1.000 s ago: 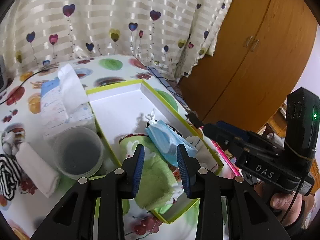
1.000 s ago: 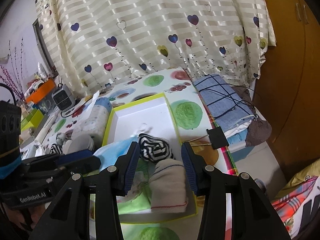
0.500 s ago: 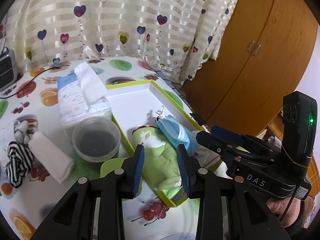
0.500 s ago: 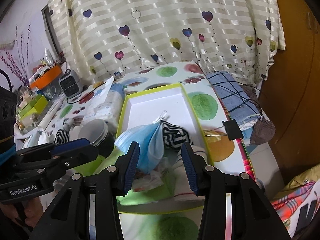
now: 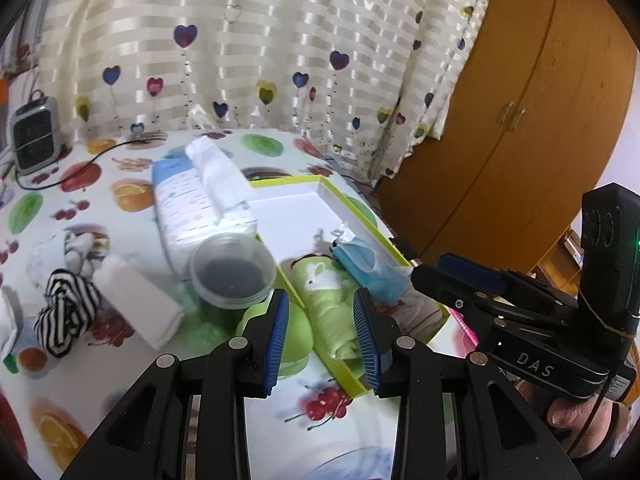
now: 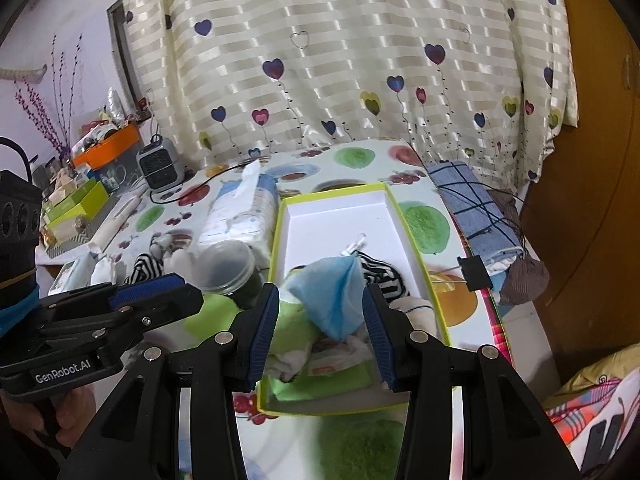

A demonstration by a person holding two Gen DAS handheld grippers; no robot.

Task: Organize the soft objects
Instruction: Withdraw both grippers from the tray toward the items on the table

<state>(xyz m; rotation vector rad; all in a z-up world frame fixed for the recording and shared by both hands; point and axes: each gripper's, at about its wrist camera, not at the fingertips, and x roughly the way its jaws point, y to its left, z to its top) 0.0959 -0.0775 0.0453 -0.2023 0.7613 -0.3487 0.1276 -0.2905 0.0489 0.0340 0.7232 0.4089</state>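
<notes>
Change: pulled back from the shallow white box with lime-green rim [image 5: 362, 211]; crumpled blue face mask [image 6: 332, 294], closer a second ago, left lying in it.
Meaning: mask judged stowed; more soft items due next.
Left gripper [image 5: 322, 334]: wide open, empty, above the box's near end.
Right gripper [image 6: 320, 330]: wide open, empty, mask beyond its tips.
Box contents: rolled green towel [image 5: 328, 304], black-and-white striped cloth [image 6: 382, 276], mask.
Outside the box: second striped black-and-white cloth bundle [image 5: 66, 314], rolled white cloth [image 5: 138, 304], beside a clear round plastic tub [image 5: 232, 270].
Surface: fruit-print cloth [image 5: 100, 196], tissue pack [image 5: 192, 196], small grey heater [image 5: 34, 134].
Room: heart-patterned curtain [image 6: 340, 52], brown wooden wardrobe [image 5: 520, 120].
</notes>
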